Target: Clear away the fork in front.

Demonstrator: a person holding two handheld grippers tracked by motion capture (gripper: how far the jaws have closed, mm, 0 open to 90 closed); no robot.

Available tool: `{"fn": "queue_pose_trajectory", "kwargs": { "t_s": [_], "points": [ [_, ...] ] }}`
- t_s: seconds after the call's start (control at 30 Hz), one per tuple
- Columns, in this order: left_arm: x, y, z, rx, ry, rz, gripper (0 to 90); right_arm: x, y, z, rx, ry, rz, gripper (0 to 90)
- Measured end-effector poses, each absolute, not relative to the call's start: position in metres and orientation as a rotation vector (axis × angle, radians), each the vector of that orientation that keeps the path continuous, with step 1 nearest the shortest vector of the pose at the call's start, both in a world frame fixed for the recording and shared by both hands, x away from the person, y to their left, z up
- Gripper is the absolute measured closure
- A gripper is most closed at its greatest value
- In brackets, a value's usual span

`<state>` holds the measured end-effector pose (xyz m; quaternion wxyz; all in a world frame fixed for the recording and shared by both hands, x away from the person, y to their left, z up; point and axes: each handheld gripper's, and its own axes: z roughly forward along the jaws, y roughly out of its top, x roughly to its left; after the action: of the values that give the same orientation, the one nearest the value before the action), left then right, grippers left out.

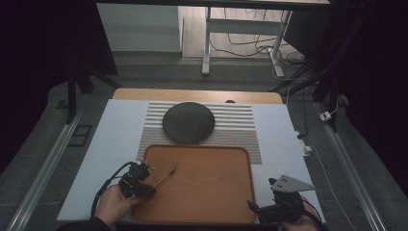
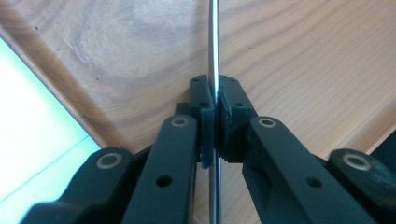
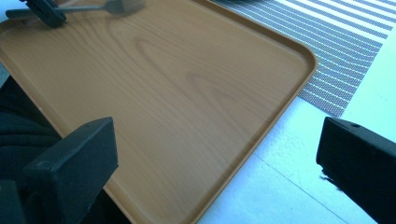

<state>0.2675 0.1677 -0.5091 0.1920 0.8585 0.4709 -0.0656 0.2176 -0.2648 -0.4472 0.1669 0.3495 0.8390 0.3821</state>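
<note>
From the high view, my left gripper (image 1: 144, 185) sits over the near left corner of the tray (image 1: 226, 197), its jaws pinched on the handle of a fork (image 1: 166, 175) whose tines reach out ahead of it and a little toward my right side, above the wood. My right gripper (image 1: 255, 208) waits at the tray's near right corner, the grey plate on top of it, pointed across toward my left one. Beyond the tray lies a striped mat (image 1: 238, 126) with a dark round plate (image 1: 188, 122) on it, both well ahead of my grippers. The table (image 1: 115, 139) is white with a wooden strip along its far edge; past it the room is dim, with grey floor, the legs of another desk, loose cables and dark curtains at both sides. I can read no writing or label anywhere. In the left gripper view, my jaws are closed tight on the thin metal fork (image 2: 214, 56) shaft, which runs straight ahead over the tray (image 2: 289, 56); the table (image 2: 32, 121) shows white to the side. In the right gripper view, my jaws stand wide apart with nothing between them; the tray (image 3: 187, 93) lies ahead, the mat (image 3: 345, 42) beyond its far corner, the table (image 3: 289, 186) below, and my left gripper (image 3: 46, 14) holds the fork (image 3: 112, 6) at the far edge.
</note>
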Motion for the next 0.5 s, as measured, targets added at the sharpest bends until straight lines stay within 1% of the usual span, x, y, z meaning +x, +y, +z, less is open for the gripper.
{"fn": "queue_pose_trajectory", "kwargs": {
  "t_s": [0.07, 0.1, 0.13, 0.17, 0.2, 0.33, 0.37, 0.43, 0.47, 0.5],
  "points": [
    [0.268, 0.169, -0.509, 2.401, 1.317, -0.201, 82.5, 0.218, -0.265, -0.447, 0.999, 2.387, 1.087, 0.0],
    [0.268, 0.169, -0.509, 2.398, 1.312, -0.205, 77.9, 0.218, -0.266, -0.447, 1.007, 2.385, 1.086, 0.0],
    [0.268, 0.17, -0.509, 2.394, 1.305, -0.206, 76.0, 0.218, -0.266, -0.447, 1.013, 2.382, 1.087, 0.0],
    [0.268, 0.17, -0.507, 2.386, 1.298, -0.204, 76.0, 0.218, -0.266, -0.447, 1.013, 2.382, 1.087, 0.0],
    [0.268, 0.171, -0.505, 2.382, 1.29, -0.195, 73.7, 0.218, -0.268, -0.447, 1.027, 2.38, 1.088, 0.0],
    [0.269, 0.173, -0.495, 2.349, 1.244, -0.14, 73.8, 0.219, -0.27, -0.447, 1.052, 2.379, 1.088, 0.0],
    [0.27, 0.173, -0.493, 2.345, 1.231, -0.124, 78.9, 0.219, -0.271, -0.447, 1.062, 2.378, 1.094, 0.0],
    [0.273, 0.172, -0.488, 2.342, 1.203, -0.089, 85.2, 0.22, -0.271, -0.447, 1.062, 2.382, 1.091, 0.0],
    [0.275, 0.171, -0.486, 2.348, 1.181, -0.075, 87.8, 0.22, -0.27, -0.447, 1.064, 2.382, 1.088, 0.0],
    [0.28, 0.168, -0.484, 2.342, 1.157, -0.055, 88.1, 0.22, -0.269, -0.448, 1.062, 2.386, 1.086, 0.0]
  ]
}}
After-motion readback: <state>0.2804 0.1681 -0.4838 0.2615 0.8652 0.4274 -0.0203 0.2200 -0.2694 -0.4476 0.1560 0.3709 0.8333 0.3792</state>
